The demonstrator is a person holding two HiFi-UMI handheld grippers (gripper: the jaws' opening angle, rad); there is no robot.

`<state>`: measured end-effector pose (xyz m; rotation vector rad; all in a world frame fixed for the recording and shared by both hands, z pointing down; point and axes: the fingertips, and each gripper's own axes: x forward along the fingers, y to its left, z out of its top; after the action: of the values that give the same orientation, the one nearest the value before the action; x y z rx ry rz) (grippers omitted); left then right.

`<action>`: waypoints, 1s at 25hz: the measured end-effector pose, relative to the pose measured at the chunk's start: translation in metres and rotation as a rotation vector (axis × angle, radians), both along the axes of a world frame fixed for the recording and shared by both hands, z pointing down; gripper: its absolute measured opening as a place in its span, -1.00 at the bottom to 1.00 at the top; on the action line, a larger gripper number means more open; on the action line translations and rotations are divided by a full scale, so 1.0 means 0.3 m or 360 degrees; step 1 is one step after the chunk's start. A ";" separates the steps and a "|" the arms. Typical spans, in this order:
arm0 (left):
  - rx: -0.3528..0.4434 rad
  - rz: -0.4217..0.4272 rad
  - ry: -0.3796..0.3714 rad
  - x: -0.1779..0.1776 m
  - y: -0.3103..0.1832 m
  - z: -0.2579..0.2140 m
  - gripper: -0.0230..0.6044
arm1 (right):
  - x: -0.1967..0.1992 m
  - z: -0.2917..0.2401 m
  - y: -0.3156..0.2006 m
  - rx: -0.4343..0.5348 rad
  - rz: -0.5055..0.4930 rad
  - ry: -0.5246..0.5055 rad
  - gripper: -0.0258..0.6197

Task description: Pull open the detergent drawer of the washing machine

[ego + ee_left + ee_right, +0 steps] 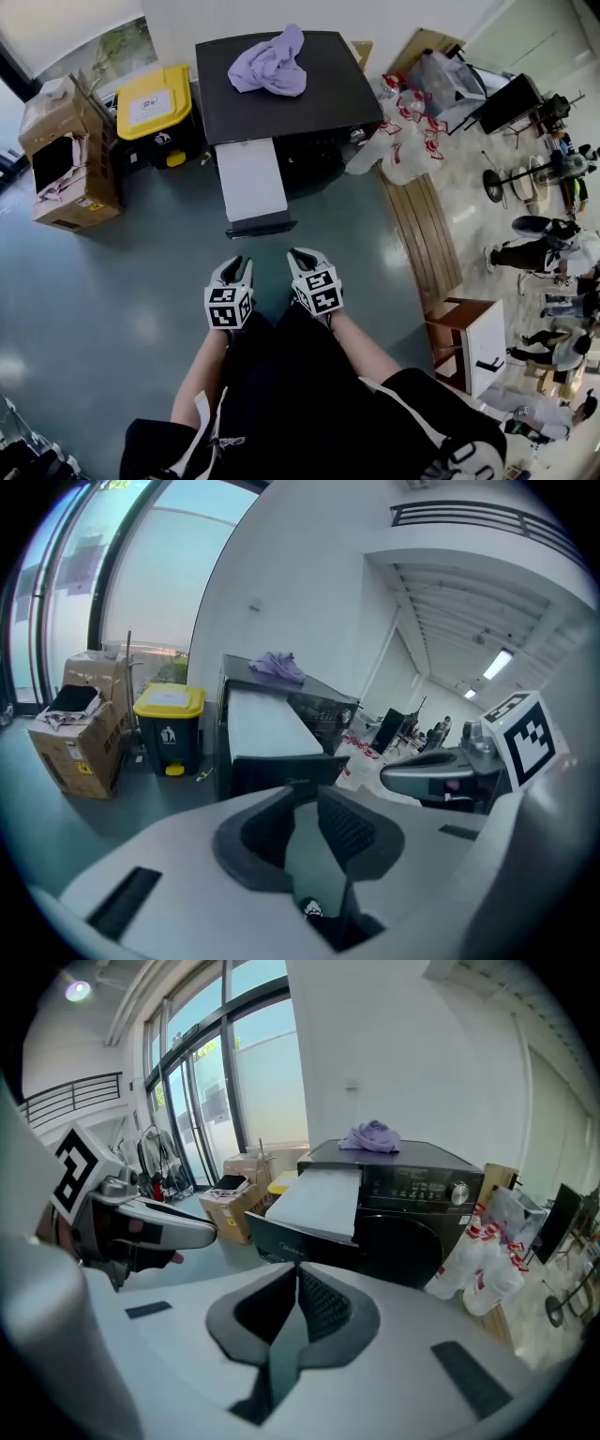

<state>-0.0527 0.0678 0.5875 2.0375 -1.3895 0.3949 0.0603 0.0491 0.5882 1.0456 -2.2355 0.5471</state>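
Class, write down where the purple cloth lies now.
In the head view, top centre, the purple cloth lies on top of the black washing machine, right of the yellow-lidded bin.

I can't read the washing machine [417, 1183] panel labels, too small. Its door is partly behind the open detergent drawer [314, 1202] in right gripper view. Purple cloth [272, 64] hides part of its top. People [539, 251] at head view's right: tiny, some cut off

Everything stands on a glossy grey-green floor [122, 281]. Against the wall is a black front-loading washing machine [314, 103], with a crumpled lilac cloth [272, 64] on its flat top. Just left is a black bin with yellow lid [153, 101], then open brown cardboard boxes [66, 155]. To the right are white plastic bags [403, 117] and a slatted wooden board [422, 234].
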 end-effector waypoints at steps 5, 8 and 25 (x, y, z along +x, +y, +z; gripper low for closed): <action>0.0084 -0.0043 -0.0022 0.063 -0.046 -0.083 -0.84 | -0.007 -0.071 -0.038 -0.0026 -0.0076 -0.0125 -0.89; 0.0114 -0.0101 -0.0006 0.066 -0.075 -0.133 -0.85 | -0.015 -0.111 -0.061 0.0003 -0.0138 -0.0129 -0.89; 0.0517 -0.0250 -0.0087 0.006 -0.192 -0.565 -0.85 | -0.091 -0.514 -0.174 0.0355 -0.0144 -0.0260 -0.90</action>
<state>-0.0509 0.0101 0.4180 2.1626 -1.7270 0.1651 0.0330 -0.0033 0.4340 1.0334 -2.5201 0.3608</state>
